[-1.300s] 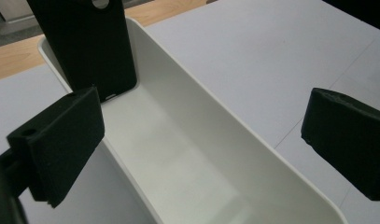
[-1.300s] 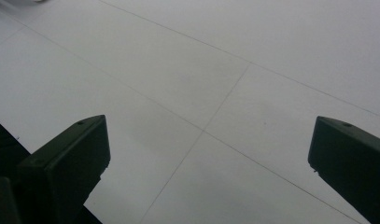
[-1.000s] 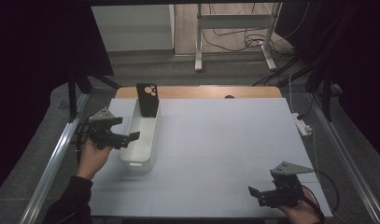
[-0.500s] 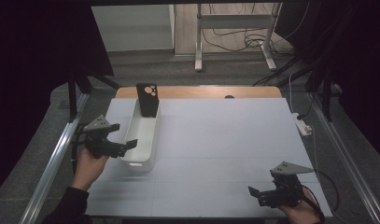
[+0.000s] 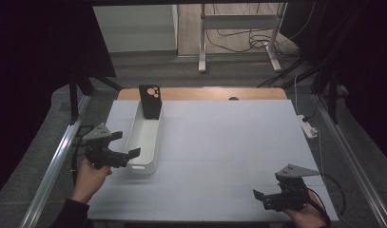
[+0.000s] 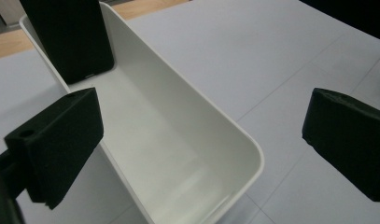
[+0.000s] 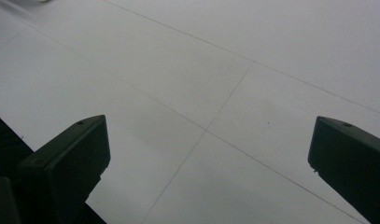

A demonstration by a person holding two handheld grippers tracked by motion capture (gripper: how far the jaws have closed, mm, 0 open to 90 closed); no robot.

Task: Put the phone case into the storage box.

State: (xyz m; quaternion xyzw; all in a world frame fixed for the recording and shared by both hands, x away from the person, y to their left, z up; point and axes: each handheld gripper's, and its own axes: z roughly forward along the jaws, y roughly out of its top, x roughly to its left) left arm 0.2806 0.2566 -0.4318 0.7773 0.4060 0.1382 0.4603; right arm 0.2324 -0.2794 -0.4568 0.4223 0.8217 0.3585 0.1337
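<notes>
A person is holding the left gripper (image 5: 126, 155) at the near end of a long white bin (image 5: 144, 140) along the table's (image 5: 229, 142) left edge, jaws spread wide and clamping nothing. In the left gripper view, the bin's near rounded corner (image 6: 253, 154) is sitting between the two black jaws, one hanging over the bin's outer side, the other over bare table past its rim. At the bin's far end, toward the table's far left corner, a black phone case (image 5: 150, 100) is standing upright, leaning against the end wall, its camera cut-outs showing pale.

The risk, as it appears from here: if the jaws are closing on the thin plastic rim off-centre, the light bin is likely to be twisting or sliding rather than lifting cleanly, and any jolt could be tipping the upright case flat into the bin or over the wall. A jaw coming down on the rim instead of astride it could be shoving the bin toward the table's left edge.

At the table's near right corner, the right gripper (image 5: 260, 195) is waiting with its jaws likewise wide apart over bare white surface (image 7: 215, 93), well apart from the bin and offering no steadying hold should the bin be shifting.
</notes>
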